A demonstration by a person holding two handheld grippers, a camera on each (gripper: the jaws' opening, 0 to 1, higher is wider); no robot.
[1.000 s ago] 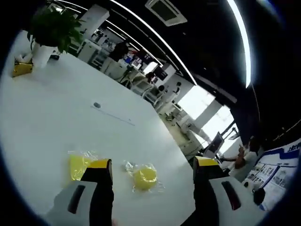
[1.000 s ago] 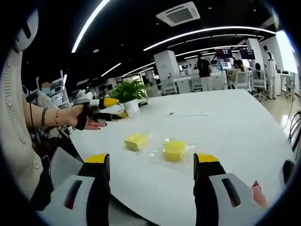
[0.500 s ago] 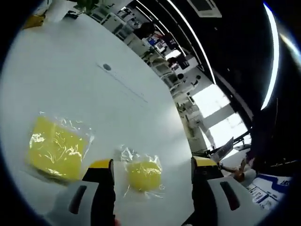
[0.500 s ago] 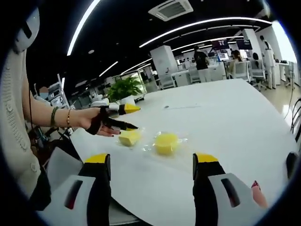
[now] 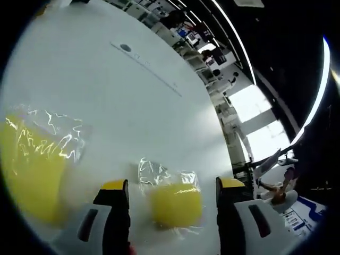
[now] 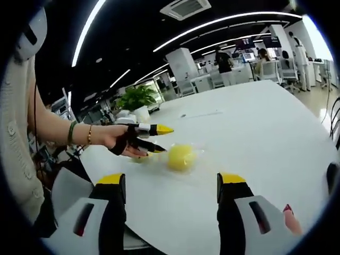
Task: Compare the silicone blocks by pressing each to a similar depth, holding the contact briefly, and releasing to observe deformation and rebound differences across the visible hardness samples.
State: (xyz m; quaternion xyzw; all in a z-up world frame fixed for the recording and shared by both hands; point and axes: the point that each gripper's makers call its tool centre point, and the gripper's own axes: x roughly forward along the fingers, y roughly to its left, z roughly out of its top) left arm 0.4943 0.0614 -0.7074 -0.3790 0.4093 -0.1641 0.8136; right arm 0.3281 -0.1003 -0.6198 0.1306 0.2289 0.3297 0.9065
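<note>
White table (image 5: 133, 90) runs off toward office windows in the left gripper view. We see two bagged yellow silicone blocks: a round block (image 5: 175, 204) lying between our left gripper (image 5: 170, 186) jaws, which are spread w/ nothing pinched, and a bigger square block (image 5: 32, 170) off to the left, blurred, very near the lens. Whether the tips touch the round one, we can't tell.

Right gripper view: same table (image 6: 265, 127), open-plan office behind, a potted plant (image 6: 135, 101) at the far edge. Right gripper (image 6: 170, 183) hangs back, jaws wide apart, empty. We see the left gripper (image 6: 159, 139) in a hand (image 6: 114, 139), its yellow tips just beside the round block (image 6: 180, 158); square block mostly hidden behind that hand.

Step in hand, we judge: approach for 1st press. To do it well: come down straight on the block's center, slow; pick a depth we can repeat on the other block; hold briefly, lift cleanly. The bag film could slip, so avoid sideways push.
</note>
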